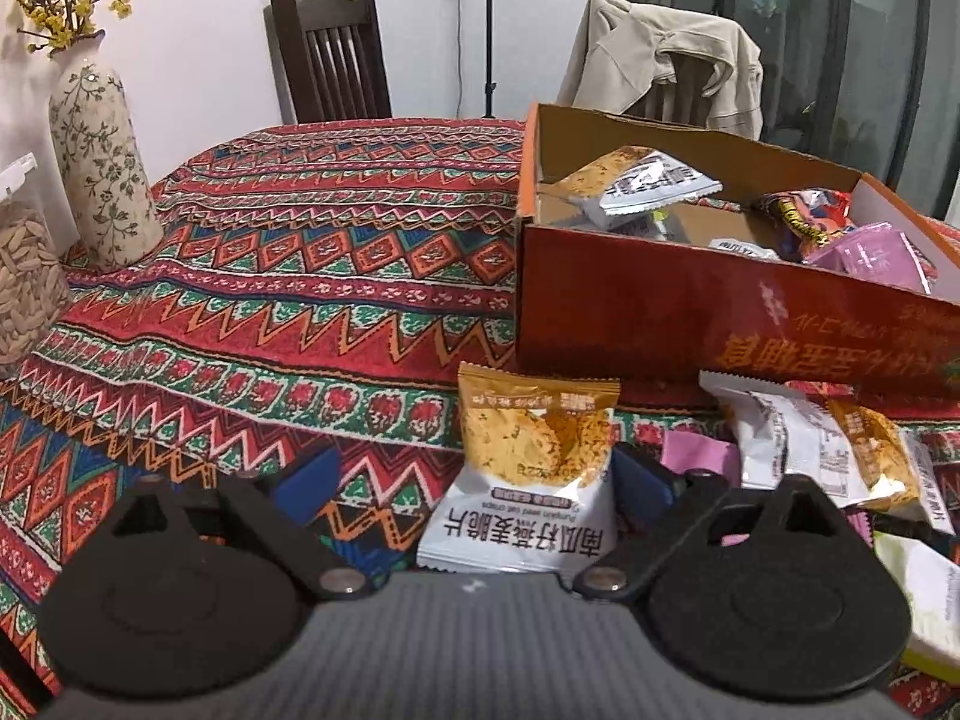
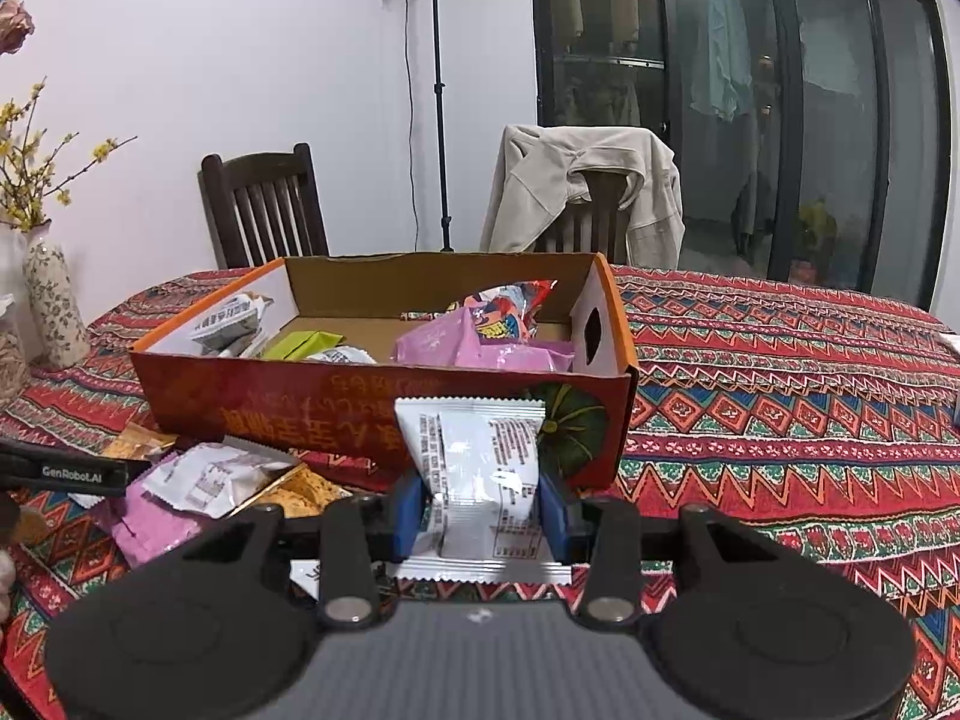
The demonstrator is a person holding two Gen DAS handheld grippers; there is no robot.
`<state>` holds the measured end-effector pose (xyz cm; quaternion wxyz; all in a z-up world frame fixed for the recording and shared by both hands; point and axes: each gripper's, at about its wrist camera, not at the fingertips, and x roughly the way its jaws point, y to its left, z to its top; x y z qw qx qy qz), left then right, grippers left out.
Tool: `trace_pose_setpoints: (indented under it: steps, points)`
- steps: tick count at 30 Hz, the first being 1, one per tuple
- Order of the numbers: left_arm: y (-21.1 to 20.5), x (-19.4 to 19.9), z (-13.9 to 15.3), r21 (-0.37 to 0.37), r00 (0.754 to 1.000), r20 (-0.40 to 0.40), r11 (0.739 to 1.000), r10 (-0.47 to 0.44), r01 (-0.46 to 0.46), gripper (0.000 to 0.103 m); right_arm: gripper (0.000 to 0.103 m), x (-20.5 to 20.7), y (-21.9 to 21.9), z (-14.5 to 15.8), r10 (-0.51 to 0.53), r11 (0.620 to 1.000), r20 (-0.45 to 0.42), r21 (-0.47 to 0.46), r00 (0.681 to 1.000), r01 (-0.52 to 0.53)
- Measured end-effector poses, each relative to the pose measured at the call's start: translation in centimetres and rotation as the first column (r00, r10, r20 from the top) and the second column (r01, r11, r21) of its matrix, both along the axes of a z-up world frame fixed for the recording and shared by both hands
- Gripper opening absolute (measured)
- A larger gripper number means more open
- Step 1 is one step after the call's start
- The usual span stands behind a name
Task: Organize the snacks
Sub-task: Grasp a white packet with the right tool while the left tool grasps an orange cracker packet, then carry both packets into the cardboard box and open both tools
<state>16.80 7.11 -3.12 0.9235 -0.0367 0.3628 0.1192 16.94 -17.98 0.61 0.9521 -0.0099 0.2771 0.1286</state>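
Observation:
A red cardboard box (image 1: 630, 312) sits on the patterned tablecloth and holds several snack packets; it also shows in the right wrist view (image 2: 270, 414). My left gripper (image 1: 474, 480) is open, low over the table, with an orange-and-white oat crisp packet (image 1: 534, 468) lying between its blue fingers (image 1: 312, 480). My right gripper (image 2: 480, 516) is shut on a white snack packet (image 2: 480, 474), held upright just in front of the box's near wall. Loose packets (image 2: 204, 480) lie left of it, in front of the box.
A floral vase (image 1: 96, 162) and a jar of seeds (image 1: 24, 288) stand at the table's left edge. Two chairs (image 2: 264, 210) are behind the table, one draped with a beige jacket (image 2: 588, 180). The left gripper's body (image 2: 60, 471) shows at the left.

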Motion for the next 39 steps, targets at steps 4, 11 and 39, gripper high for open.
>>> trace_pose_setpoints:
  steps: [4, 11, 39]
  points:
    - [-0.4, -0.5, 0.4, -0.010, 0.999, 0.024, 1.000, -0.025, 0.026, 0.060, 0.040, -0.1, 0.0, 0.0, 0.005, 1.000, -0.003, 0.000, 1.000, -0.005]
    - [-0.2, -1.3, 1.1, -0.028, 0.997, 0.078, 0.999, -0.027, 0.030, 0.045, 0.040, -0.1, -0.1, 0.0, 0.011, 1.000, -0.002, 0.001, 1.000, -0.011]
    - [-4.7, -3.2, 9.6, 0.118, 0.924, 0.320, 0.976, -0.210, 0.181, 0.045, 0.040, -1.3, 0.0, 5.5, 0.046, 0.999, 0.177, -0.004, 0.983, -0.046]
